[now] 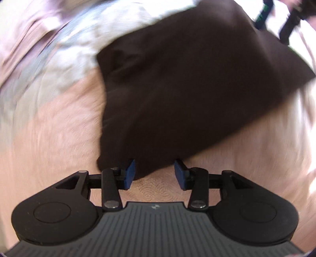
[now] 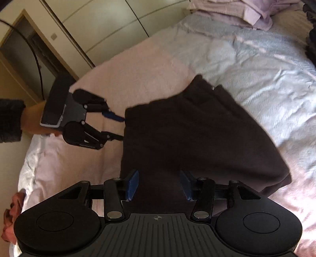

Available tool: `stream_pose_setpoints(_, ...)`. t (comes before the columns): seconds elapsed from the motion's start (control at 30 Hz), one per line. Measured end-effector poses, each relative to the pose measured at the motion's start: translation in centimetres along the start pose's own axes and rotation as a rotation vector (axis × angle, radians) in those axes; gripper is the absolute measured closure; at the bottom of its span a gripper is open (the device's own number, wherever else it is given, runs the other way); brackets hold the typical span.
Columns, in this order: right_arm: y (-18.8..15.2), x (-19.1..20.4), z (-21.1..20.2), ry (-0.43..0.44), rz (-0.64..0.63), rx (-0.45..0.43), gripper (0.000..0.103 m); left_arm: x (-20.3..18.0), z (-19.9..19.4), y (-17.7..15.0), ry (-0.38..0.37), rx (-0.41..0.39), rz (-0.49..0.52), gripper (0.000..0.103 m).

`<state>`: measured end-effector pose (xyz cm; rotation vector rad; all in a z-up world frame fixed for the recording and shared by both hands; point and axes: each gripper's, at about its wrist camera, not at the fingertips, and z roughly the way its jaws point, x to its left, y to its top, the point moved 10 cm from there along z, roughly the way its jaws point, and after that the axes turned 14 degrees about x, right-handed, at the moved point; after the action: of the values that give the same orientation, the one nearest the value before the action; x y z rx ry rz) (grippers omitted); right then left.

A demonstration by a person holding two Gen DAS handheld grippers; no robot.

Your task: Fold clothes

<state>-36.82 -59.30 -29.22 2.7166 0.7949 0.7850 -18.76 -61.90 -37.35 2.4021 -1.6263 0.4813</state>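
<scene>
While the dark brown folded cloth (image 2: 197, 134) lies mid-frame on the pink bed sheet (image 2: 138, 65), both claws are spread wide: the left gripper (image 2: 118, 127) at its left edge, the right gripper (image 2: 159, 184) over its near edge. Pinch the corners evenly, I think.

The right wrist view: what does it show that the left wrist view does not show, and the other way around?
Only the right wrist view shows the left gripper from outside, open at the left edge of the dark garment, the hand holding it, the wardrobe doors, a reddish cloth at the bed's edge and the folded lilac pile.

Only the left wrist view shows the garment's near corner between the left gripper's open fingers.

Both show the dark garment lying on the pink cover and the pale blue bedding.
</scene>
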Motion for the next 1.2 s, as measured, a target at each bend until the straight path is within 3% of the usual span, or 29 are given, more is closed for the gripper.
stream_pose_setpoints(0.1,-1.6,0.1,1.4,-0.077,0.06,0.022,0.053,-0.7,0.4,-0.6,0.053,-0.023,0.065,0.062)
stream_pose_setpoints(0.17,-2.6,1.6,0.9,-0.127,0.028,0.005,0.052,-1.0,-0.6,-1.1,0.085,-0.056,0.073,0.06)
stream_pose_setpoints(0.2,-3.1,2.6,1.0,-0.157,-0.01,0.009,0.047,-1.2,-1.4,-1.2,0.093,-0.081,0.082,0.058)
stream_pose_setpoints(0.23,-3.7,3.7,1.0,-0.186,-0.048,0.013,0.035,-1.6,-1.9,-1.3,0.104,-0.1,0.108,0.052)
stream_pose_setpoints(0.3,-4.6,5.7,1.4,-0.237,-0.118,0.024,0.025,-2.6,-2.5,-1.2,0.131,-0.128,0.174,0.049)
stream_pose_setpoints(0.4,-5.2,7.7,2.8,-0.302,-0.202,0.055,0.025,-3.6,-2.3,-0.5,0.171,-0.151,0.247,0.049)
stream_pose_setpoints(0.6,-4.8,9.0,5.8,-0.457,-0.37,0.123,0.025,-4.1,-1.7,1.8,0.211,-0.198,0.291,0.049)
stream_pose_setpoints(0.73,-4.4,9.1,8.7,-0.477,-0.461,0.153,0.025,-4.1,-1.4,2.0,0.197,-0.202,0.294,0.046)
stream_pose_setpoints(0.87,-4.0,8.5,9.7,-0.444,-0.396,0.162,0.025,-3.6,-1.6,2.2,0.166,-0.197,0.249,0.046)
stream_pose_setpoints(1.0,-4.1,8.2,7.5,-0.379,-0.319,0.169,0.025,-3.2,-2.6,1.4,0.131,-0.174,0.145,0.046)
stream_pose_setpoints(1.17,-5.0,7.1,4.2,-0.378,-0.312,0.171,0.025,-4.0,-5.4,0.0,0.175,-0.183,0.028,0.047)
stream_pose_setpoints(1.2,-5.4,6.8,3.7,-0.377,-0.304,0.173,0.025,-4.8,-5.9,0.1,0.192,-0.191,0.045,0.047)
